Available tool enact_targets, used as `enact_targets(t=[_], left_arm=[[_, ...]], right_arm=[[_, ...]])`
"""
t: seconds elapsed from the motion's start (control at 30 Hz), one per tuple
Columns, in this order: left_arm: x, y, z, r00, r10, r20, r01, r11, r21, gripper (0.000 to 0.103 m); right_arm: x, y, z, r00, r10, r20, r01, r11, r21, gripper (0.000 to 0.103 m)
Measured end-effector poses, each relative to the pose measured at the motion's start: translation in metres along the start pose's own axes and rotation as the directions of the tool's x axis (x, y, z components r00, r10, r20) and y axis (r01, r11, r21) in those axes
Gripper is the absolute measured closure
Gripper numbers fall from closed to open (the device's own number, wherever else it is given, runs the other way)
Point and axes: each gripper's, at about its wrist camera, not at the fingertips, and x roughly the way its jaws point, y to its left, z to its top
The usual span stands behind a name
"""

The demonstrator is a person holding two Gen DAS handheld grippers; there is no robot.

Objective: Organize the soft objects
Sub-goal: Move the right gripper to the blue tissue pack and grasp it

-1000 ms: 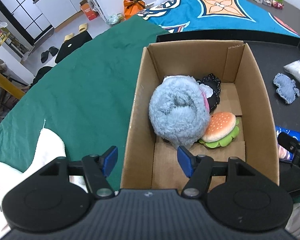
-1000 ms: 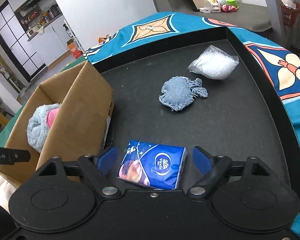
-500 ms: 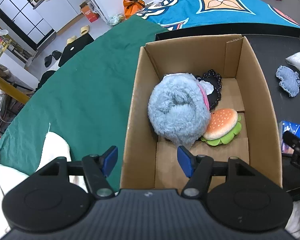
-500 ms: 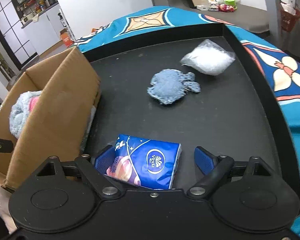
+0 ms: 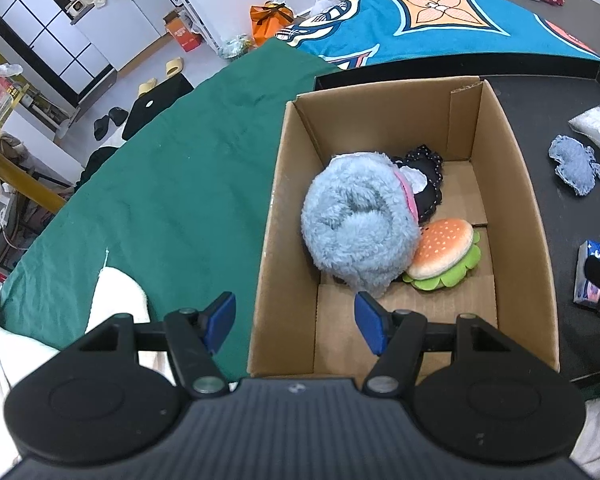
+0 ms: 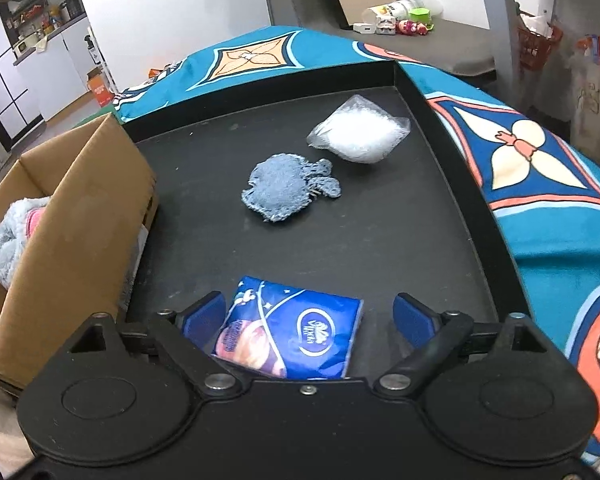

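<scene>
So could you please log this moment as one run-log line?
left gripper: open over cardboard box | right gripper: fingers opening astride tissue pack | tray: denim pouch, clear bag

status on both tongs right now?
Left tongs: open, empty, over the cardboard box edge.
Right tongs: opening, blue tissue pack between the pads, not gripped.

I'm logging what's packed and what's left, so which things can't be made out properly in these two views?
- Black dotted item, left wrist view: mostly hidden behind the blue plush in the box; what it is can't be told.
- Tissue pack, right wrist view: near end hidden by the tong body; in the left view, cut by the edge.
- Clear bag: contents too indistinct to name.
</scene>
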Motion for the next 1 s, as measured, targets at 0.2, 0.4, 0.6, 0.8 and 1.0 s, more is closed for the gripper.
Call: enact_targets(t=[0.2, 0.4, 0.6, 0.8, 1.0], left_arm=[[0.0, -0.002, 0.0, 1.0, 0.004, -0.004, -0.004, 1.0, 0.01, 0.039], [0.001, -0.003, 0.0, 1.0, 0.001, -0.019, -0.001, 1.0, 0.018, 0.039], [-0.002, -0.002, 0.0, 1.0, 0.003, -0.012, -0.003, 1.0, 0.013, 0.039], [-0.005, 0.0, -0.002, 1.0, 0.003, -0.004, -0.003, 1.0, 0.006, 0.039], [-0.004, -0.001, -0.001, 1.0, 0.004, -0.008, -0.004, 1.0, 0.011, 0.039]], right_arm=[[0.011, 0.011, -0.002, 1.0, -0.008, -0.006, 0.008, 1.0, -0.015, 0.005], [0.013, 0.01, -0.01, 0.999, -0.048, -0.023, 0.046, 0.997, -0.055, 0.004], [0.005, 0.001, -0.02, 0.995, -0.099, -0.031, 0.097, 0.993, -0.073, 0.005], [0.002, -0.008, -0.019, 0.99, -0.137, -0.016, 0.137, 0.989, -0.05, 0.006], [0.008, -0.004, -0.016, 0.993, -0.115, 0.0, 0.114, 0.99, -0.079, 0.011]])
